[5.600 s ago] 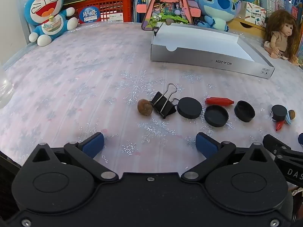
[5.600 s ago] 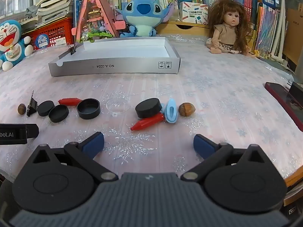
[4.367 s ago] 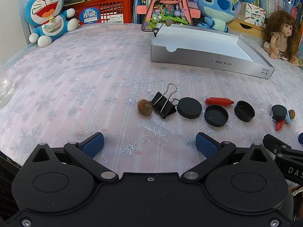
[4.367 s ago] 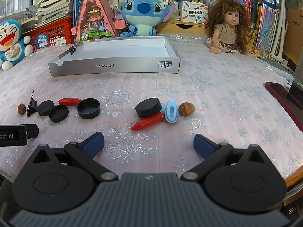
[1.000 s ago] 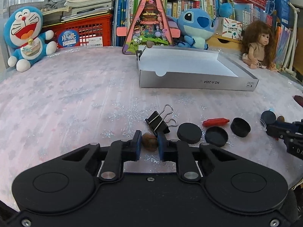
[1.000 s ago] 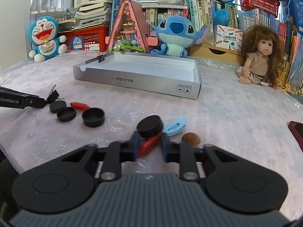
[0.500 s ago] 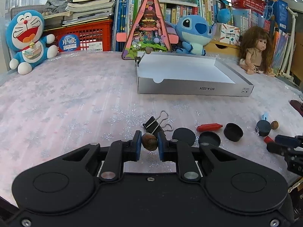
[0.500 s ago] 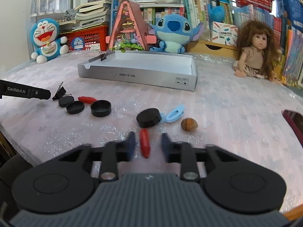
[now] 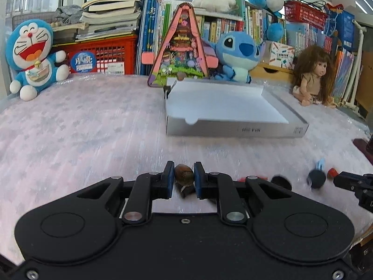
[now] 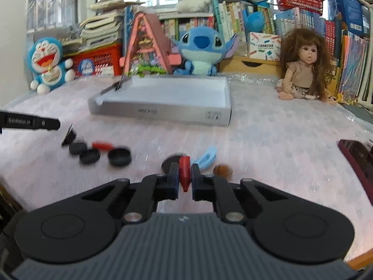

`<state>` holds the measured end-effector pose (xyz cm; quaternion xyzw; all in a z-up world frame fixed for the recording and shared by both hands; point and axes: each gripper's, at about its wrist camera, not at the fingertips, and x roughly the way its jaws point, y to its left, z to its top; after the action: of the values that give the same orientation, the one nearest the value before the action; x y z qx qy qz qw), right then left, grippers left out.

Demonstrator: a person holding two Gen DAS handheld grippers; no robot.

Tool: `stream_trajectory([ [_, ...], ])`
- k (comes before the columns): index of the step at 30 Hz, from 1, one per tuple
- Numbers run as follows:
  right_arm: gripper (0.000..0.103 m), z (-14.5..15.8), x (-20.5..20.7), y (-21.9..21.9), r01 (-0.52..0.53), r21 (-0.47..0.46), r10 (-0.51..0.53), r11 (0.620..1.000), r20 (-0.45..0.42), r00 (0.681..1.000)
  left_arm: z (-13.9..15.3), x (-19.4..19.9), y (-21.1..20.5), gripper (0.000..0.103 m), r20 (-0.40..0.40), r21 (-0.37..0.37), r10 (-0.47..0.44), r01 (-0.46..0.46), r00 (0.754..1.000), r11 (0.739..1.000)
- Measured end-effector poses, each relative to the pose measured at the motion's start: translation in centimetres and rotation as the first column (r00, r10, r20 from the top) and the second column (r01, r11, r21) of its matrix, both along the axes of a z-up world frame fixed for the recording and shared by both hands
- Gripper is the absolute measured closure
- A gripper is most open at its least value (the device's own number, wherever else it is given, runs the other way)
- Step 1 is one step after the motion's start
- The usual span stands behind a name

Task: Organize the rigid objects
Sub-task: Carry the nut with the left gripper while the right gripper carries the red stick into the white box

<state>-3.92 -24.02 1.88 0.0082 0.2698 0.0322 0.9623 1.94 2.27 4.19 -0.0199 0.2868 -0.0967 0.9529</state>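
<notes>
Both carried items have risen off the table since the earlier frames. Left gripper [image 9: 184, 177] is clenched on the brown nut [image 9: 184, 176]; right gripper [image 10: 185, 175] is clenched on the red cone-shaped piece [image 10: 185, 171]. Both appear light, hard and smooth; grip mid-body. Grey tray [image 9: 235, 129] lies ahead, well apart.

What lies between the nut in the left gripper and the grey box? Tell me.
Only bare snowflake tablecloth. In the left wrist view nothing stands between the nut, shut in the left gripper, and the grey box's front wall.
</notes>
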Motion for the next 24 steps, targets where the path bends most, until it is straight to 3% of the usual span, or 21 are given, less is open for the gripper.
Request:
stream_trajectory([
  [8, 0.090, 2.9, 5.8, -1.7, 0.067, 0.099, -0.068, 0.993, 0.004, 0.998, 2.3, 4.5, -0.8, 0.087, 0.019, -0.041, 0.005, -0.004, 1.000, 0.999],
  [16, 0.090, 3.5, 14.6, -3.2, 0.093, 0.236, -0.065, 0.967, -0.124, 0.990, 3.3, 12.2, -1.8, 0.087, -0.050, -0.100, -0.018, 0.013, 0.999, 0.995],
  [24, 0.090, 1.6, 20.7, -2.7, 0.128, 0.264, -0.059, 0.956, -0.254, 0.965, 1.2, 19.0, -3.6, 0.087, -0.159, -0.097, -0.014, -0.001, 0.987, 0.995],
])
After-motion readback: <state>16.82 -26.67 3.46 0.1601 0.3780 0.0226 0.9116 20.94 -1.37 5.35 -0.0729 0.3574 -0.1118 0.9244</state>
